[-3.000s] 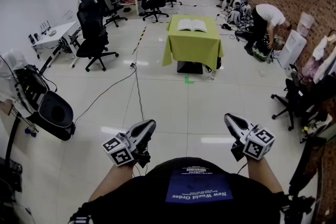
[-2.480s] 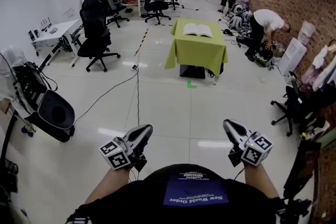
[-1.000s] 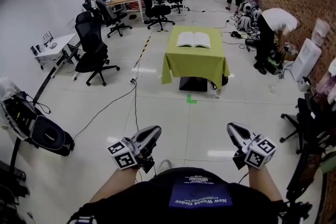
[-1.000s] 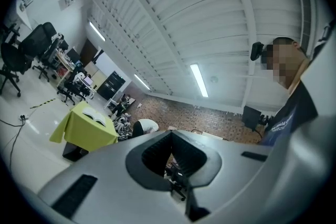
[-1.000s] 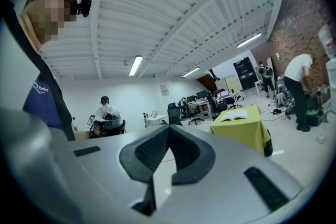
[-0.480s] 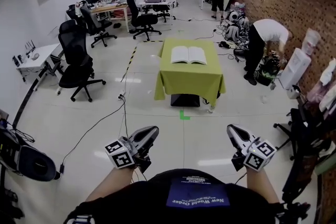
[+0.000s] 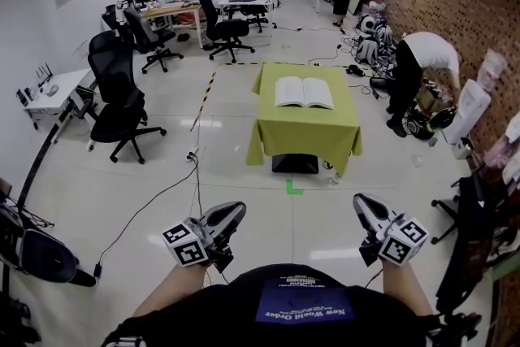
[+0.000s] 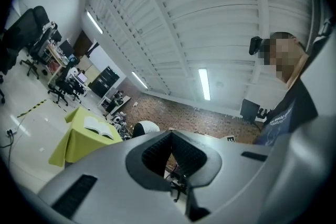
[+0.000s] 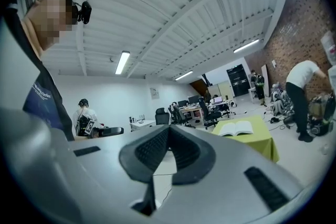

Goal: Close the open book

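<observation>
An open white book [image 7: 304, 92] lies flat on a small table under a yellow-green cloth [image 7: 306, 128], well ahead of me in the middle of the room. The same book shows small in the left gripper view [image 8: 98, 126] and in the right gripper view [image 9: 242, 128]. My left gripper [image 7: 230, 215] hangs low at the left, jaws together and empty. Low at the right, my right gripper [image 7: 363, 207] has its jaws together too, holding nothing. Both are far short of the table.
Black office chairs [image 7: 116, 96] and desks stand to the left and at the back. A cable [image 7: 159, 193] runs across the floor on the left. A person in white [image 7: 422, 69] bends over bags by the brick wall. A green floor mark [image 7: 293, 189] lies before the table.
The table with the book has come closer and larger in the head view and shifted a little right. Both grippers keep their place and stay shut.
</observation>
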`<action>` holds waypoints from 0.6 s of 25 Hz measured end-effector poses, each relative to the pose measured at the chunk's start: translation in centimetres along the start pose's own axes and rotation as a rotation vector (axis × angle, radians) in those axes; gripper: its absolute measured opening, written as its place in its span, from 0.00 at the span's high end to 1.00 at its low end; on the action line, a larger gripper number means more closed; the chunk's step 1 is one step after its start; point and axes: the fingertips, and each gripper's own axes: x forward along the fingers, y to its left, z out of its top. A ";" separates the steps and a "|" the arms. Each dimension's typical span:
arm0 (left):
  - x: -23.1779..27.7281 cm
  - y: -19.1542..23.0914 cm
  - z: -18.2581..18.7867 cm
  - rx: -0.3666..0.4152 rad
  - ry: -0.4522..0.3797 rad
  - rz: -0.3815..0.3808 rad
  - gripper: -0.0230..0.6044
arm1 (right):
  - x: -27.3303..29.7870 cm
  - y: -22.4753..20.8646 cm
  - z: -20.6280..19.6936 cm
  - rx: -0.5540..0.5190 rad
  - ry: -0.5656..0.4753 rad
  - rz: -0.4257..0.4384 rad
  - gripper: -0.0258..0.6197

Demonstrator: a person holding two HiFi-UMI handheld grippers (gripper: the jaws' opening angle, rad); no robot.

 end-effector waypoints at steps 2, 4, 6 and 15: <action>1.2 1.5 0.3 0.003 -0.006 0.021 0.95 | 1.6 -1.9 0.0 0.011 0.000 0.020 0.98; 2.6 2.8 0.5 0.011 -0.016 0.042 0.95 | 3.2 -4.0 0.1 0.013 0.000 0.045 0.98; 4.6 3.9 0.8 0.030 -0.026 0.065 0.95 | 4.7 -6.5 0.7 0.008 -0.003 0.081 0.98; 17.5 7.5 2.3 0.049 -0.116 0.170 0.95 | 9.3 -20.2 5.7 -0.001 0.003 0.249 0.98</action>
